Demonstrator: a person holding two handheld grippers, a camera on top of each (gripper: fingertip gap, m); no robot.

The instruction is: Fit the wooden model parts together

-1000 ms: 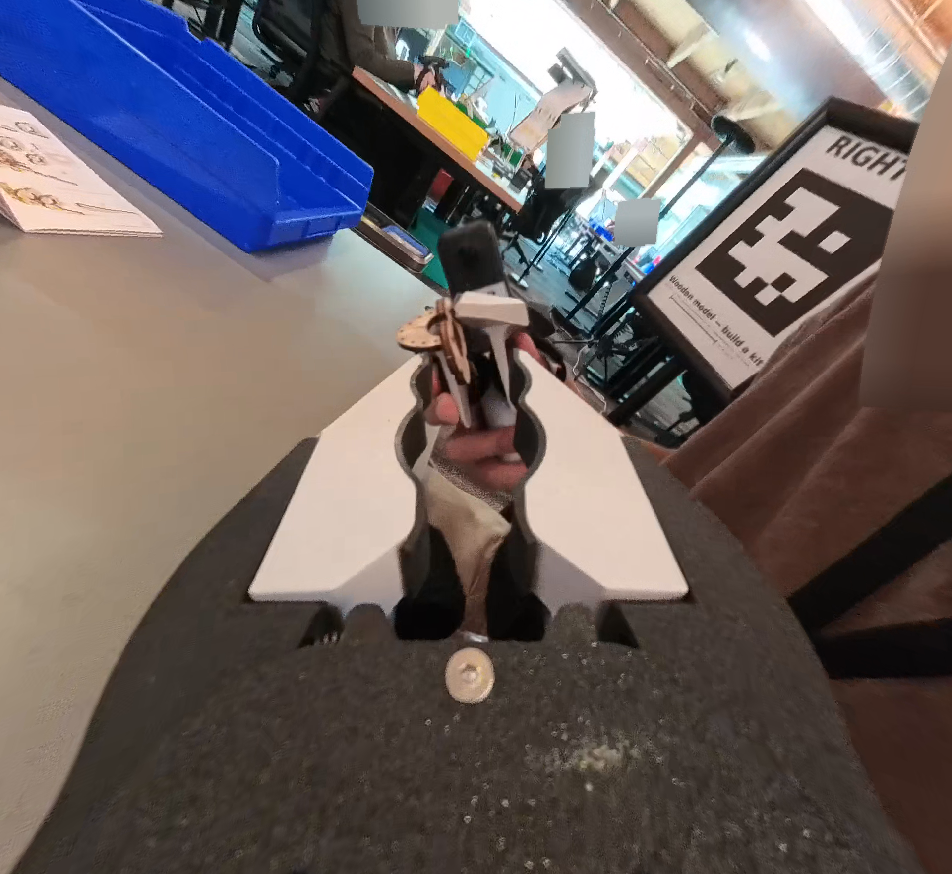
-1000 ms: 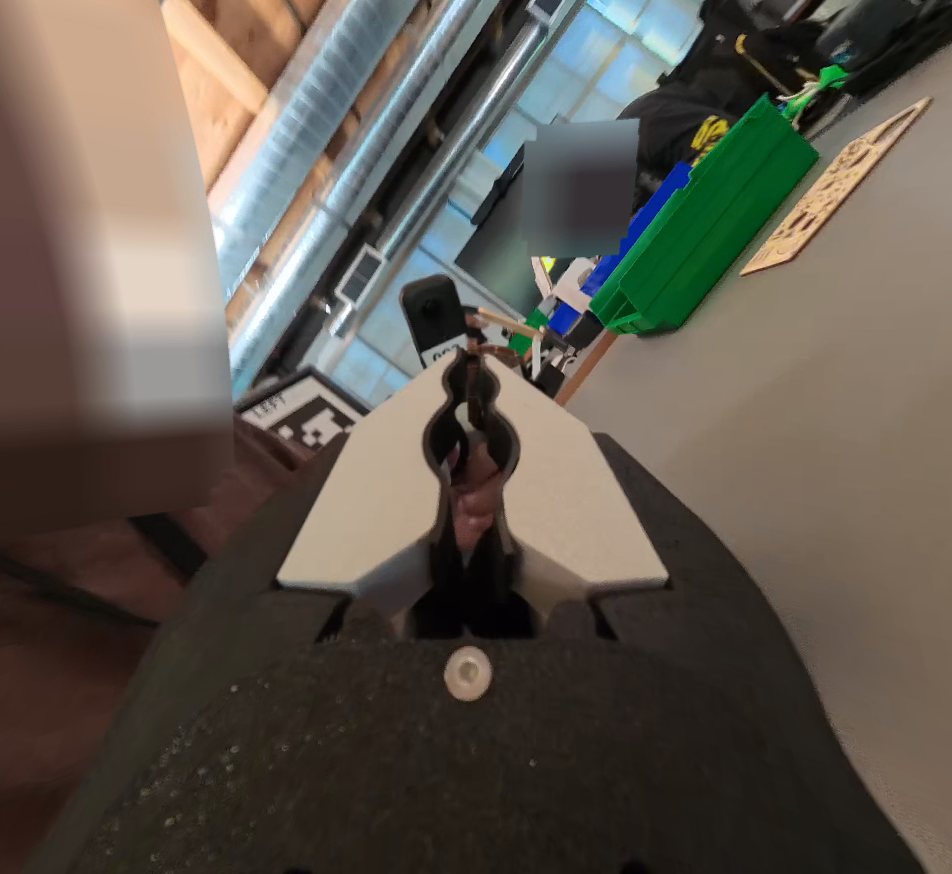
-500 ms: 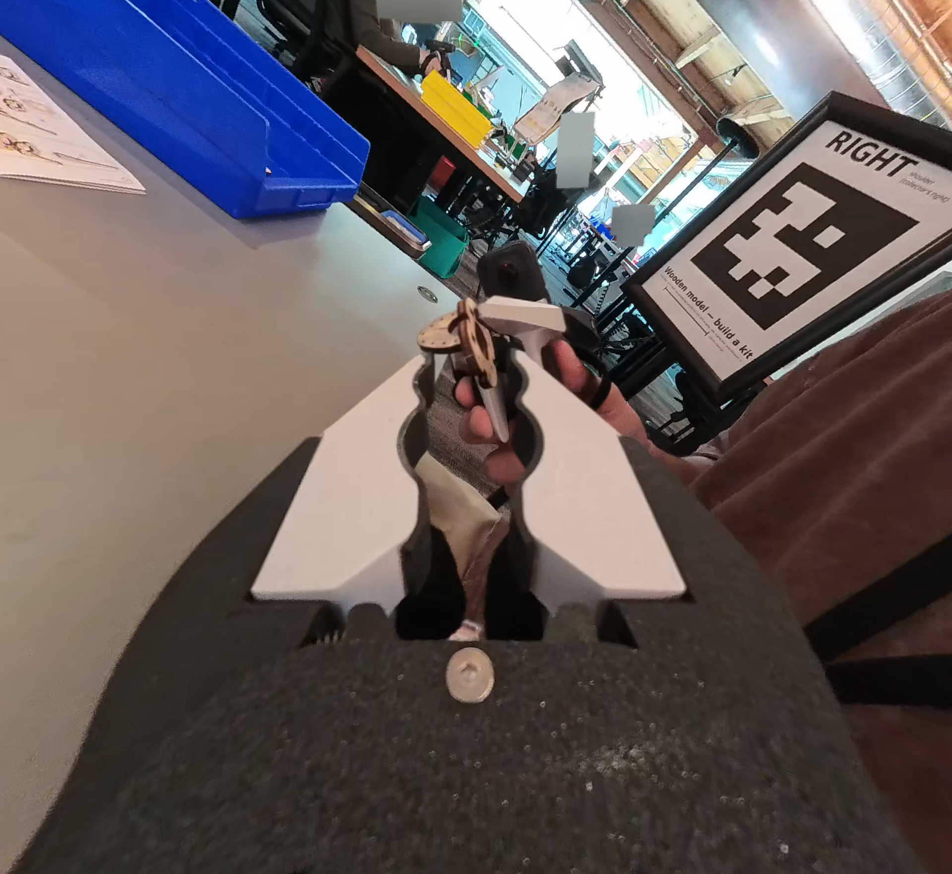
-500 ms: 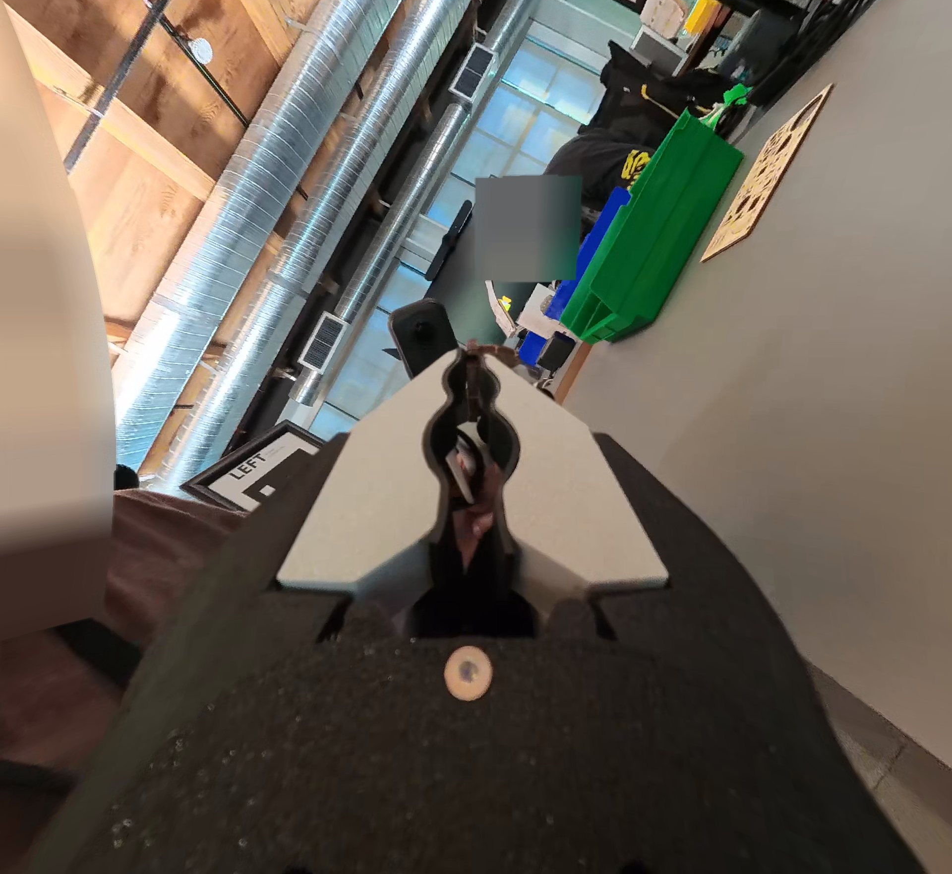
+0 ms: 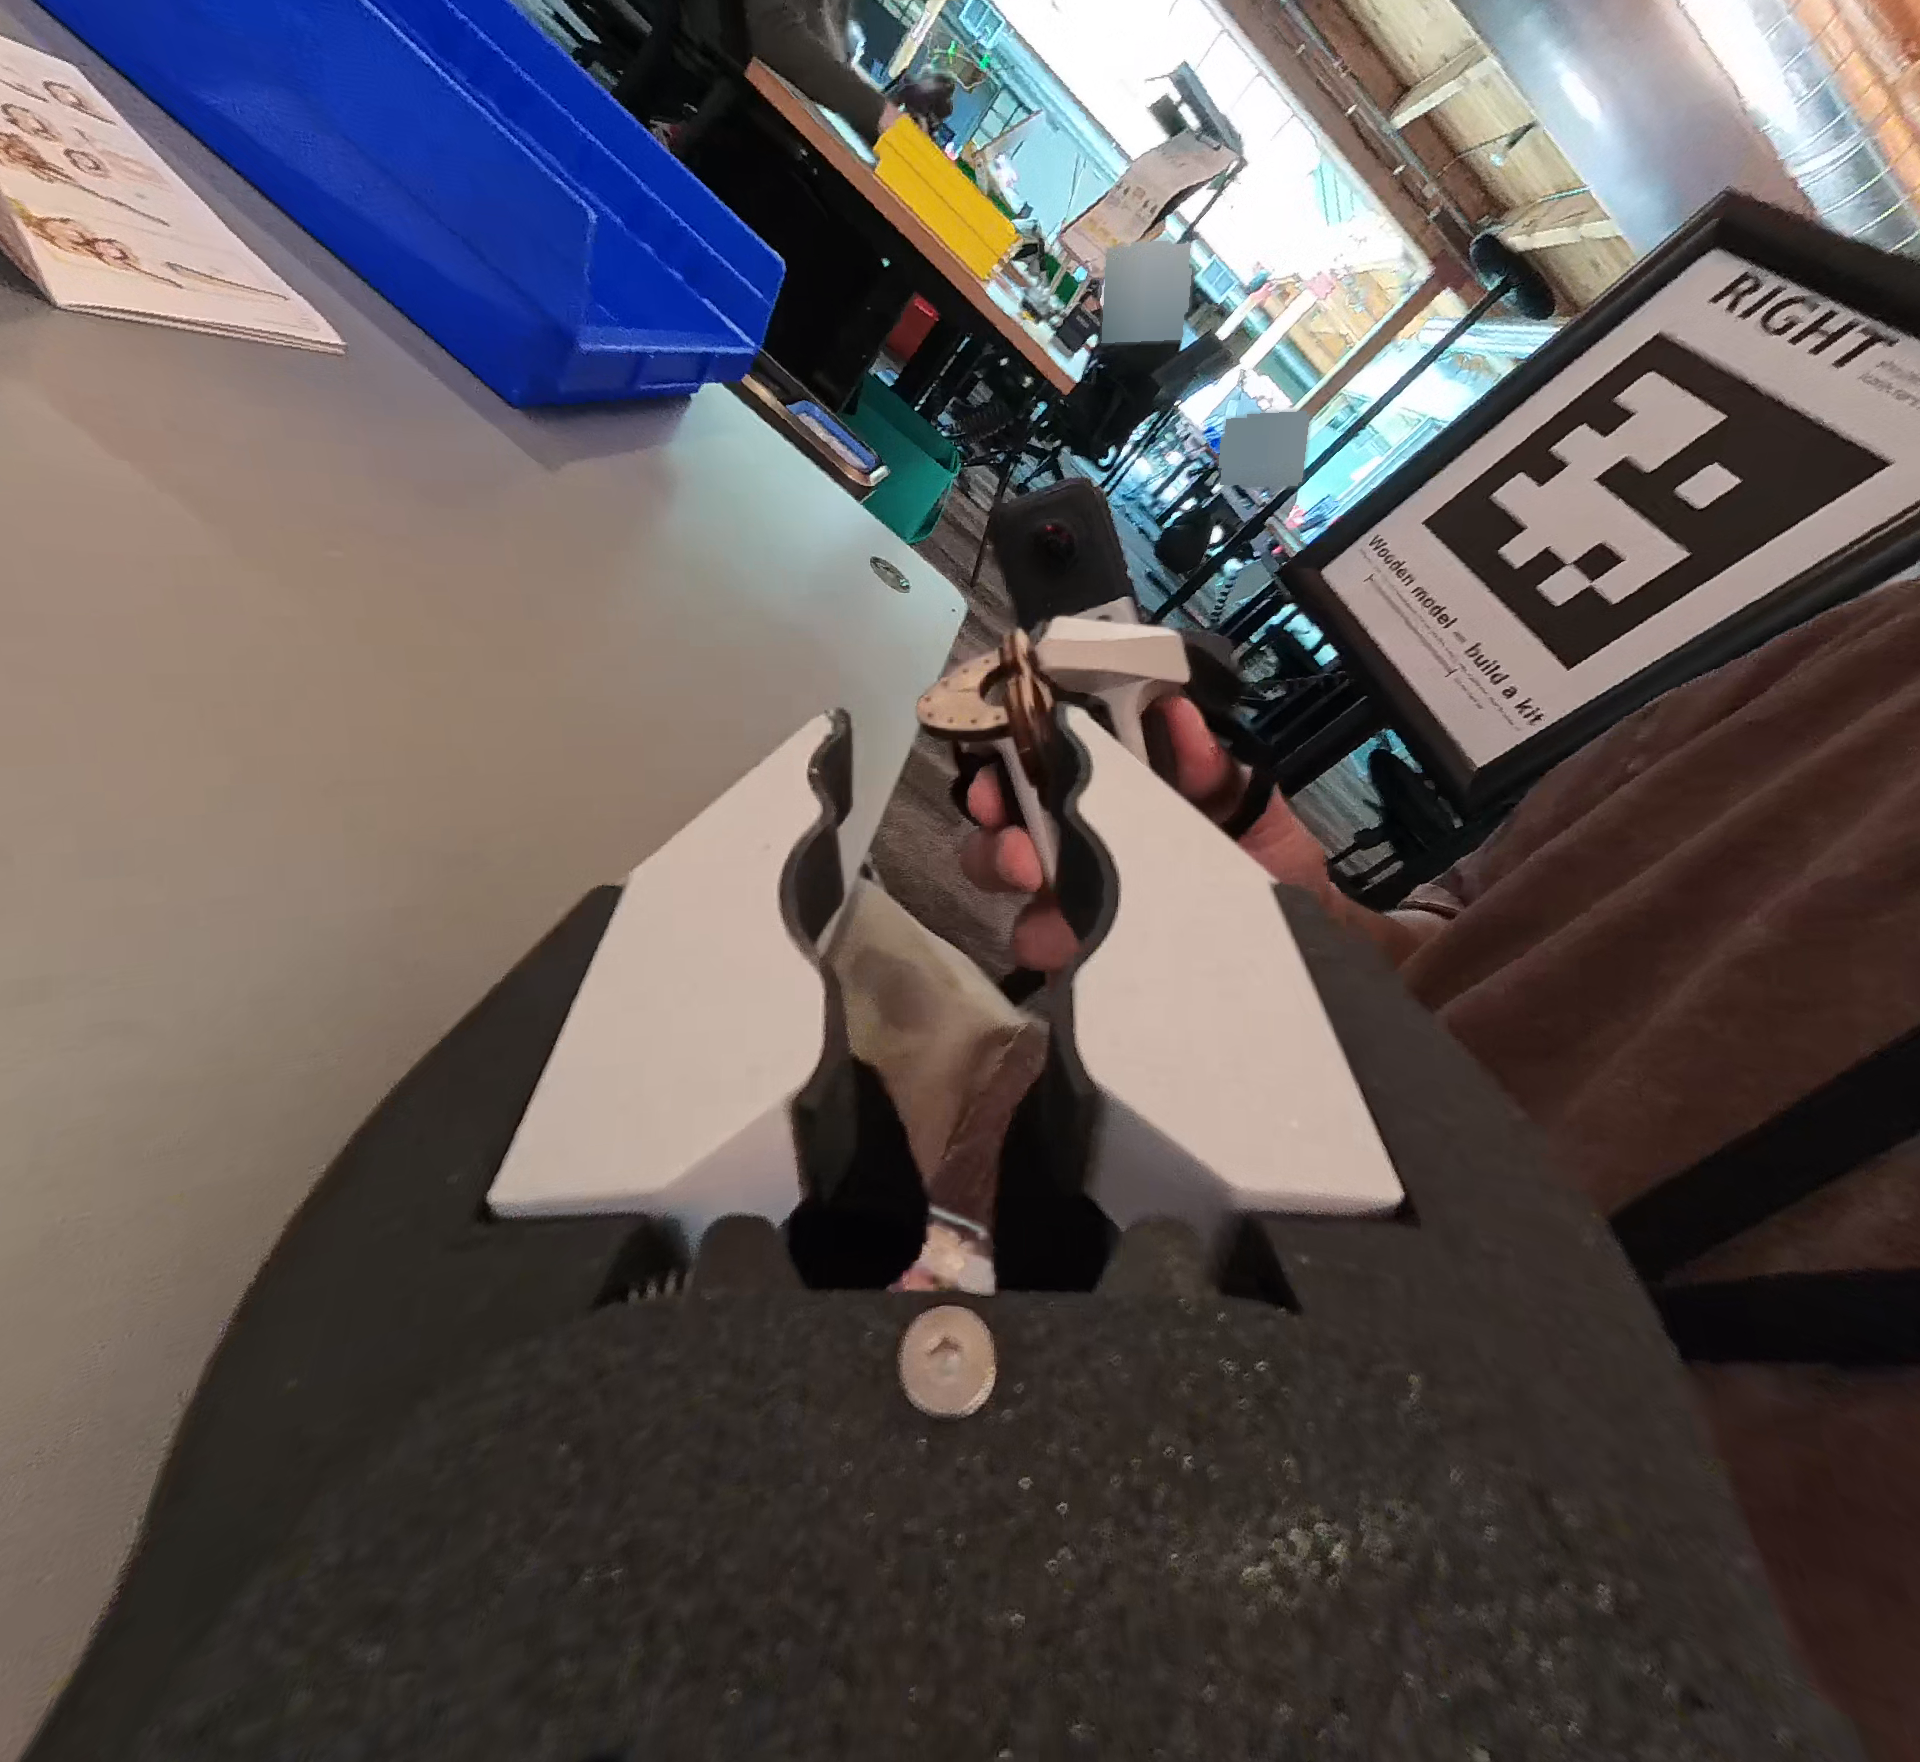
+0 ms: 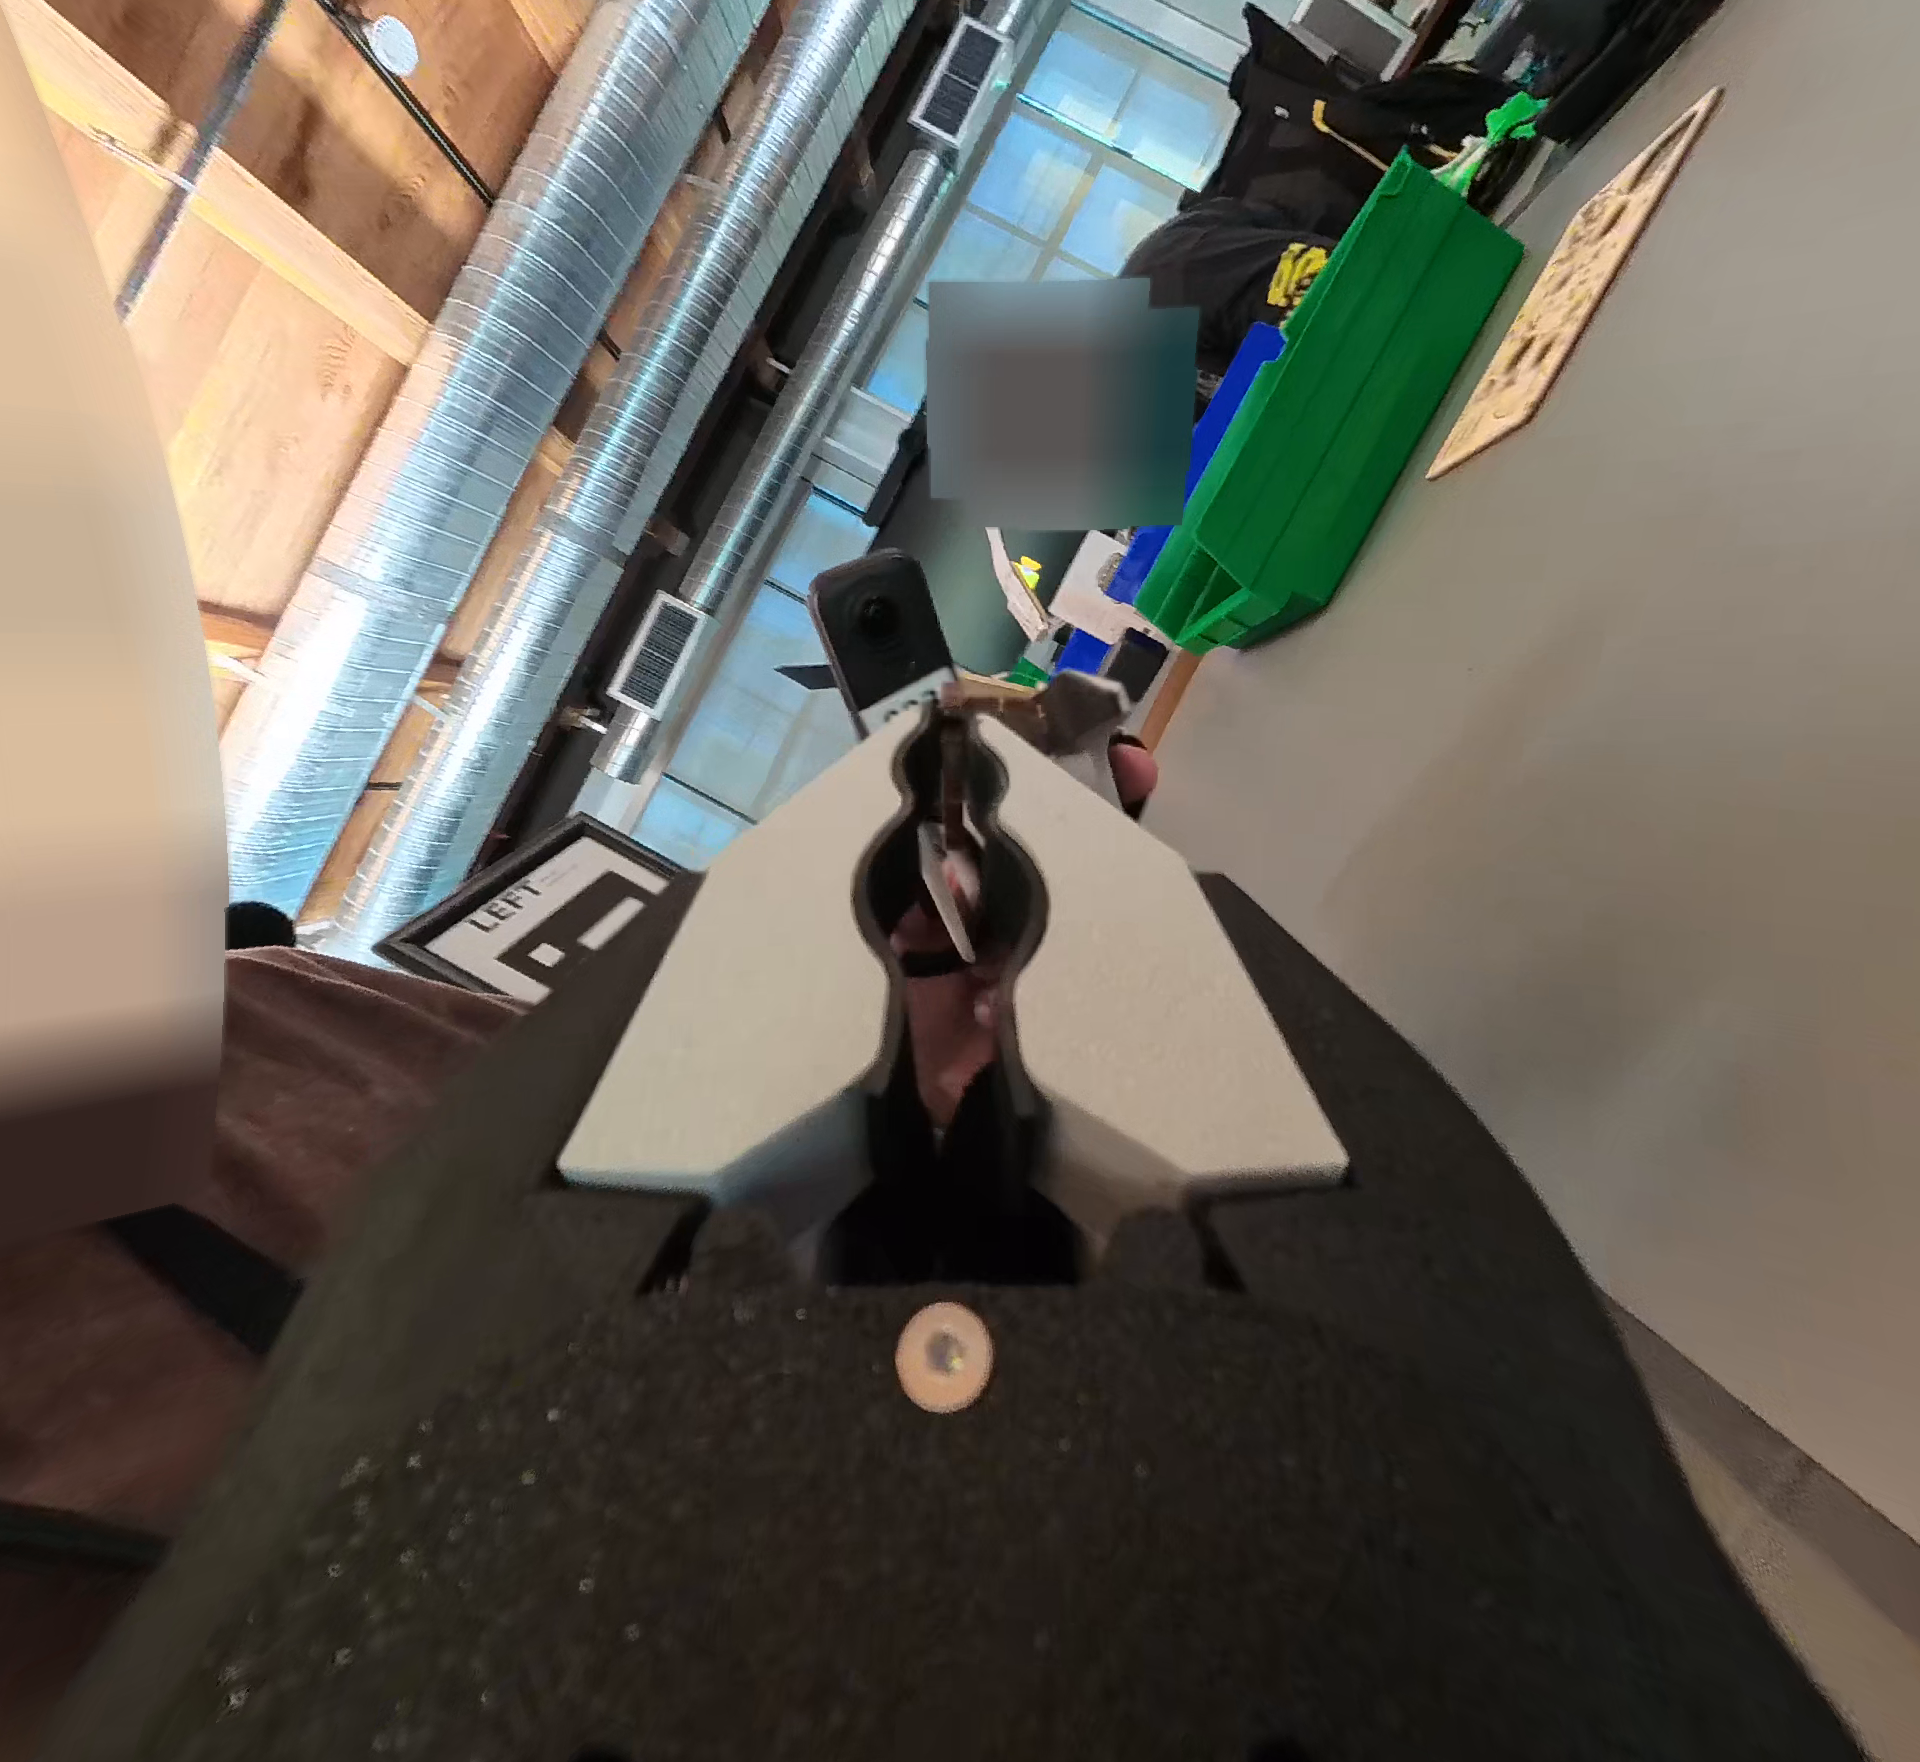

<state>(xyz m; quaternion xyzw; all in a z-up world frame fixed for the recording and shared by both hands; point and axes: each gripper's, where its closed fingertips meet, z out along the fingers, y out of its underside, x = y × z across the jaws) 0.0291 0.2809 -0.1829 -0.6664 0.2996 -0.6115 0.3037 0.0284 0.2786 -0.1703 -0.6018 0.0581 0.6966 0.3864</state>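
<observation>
- Left claw, seen from its own wrist camera, has its two white fingers spread apart with nothing between them; through the gap show the desk edge and the far hand.
- Right claw, in its own wrist view, is pressed together on a thin wooden model piece, held edge-on at the fingertips.
- In the left wrist view, the right claw appears at about 12 o'clock from the open left fingertips, just beyond them, gripping a small wooden assembly: a round disc with little holes and a ring-shaped part standing across it.
- A person's hand wraps the right claw's handle behind the assembly.
- Both claws are raised off the grey desk; a blue bin and a printed instruction sheet sit at 10 o'clock in the left view, well apart from the work.
- In the right view, a green bin and a flat wooden parts sheet lie at 2 o'clock.
- Judgement: the step in hand looks like bringing the open left claw onto the assembly to steady or press a part home.
- To do it well, keep the right claw's grip firm and level, slide the left fingers over the disc's flat faces, and close gently; thin plywood likely snaps if twisted.
</observation>
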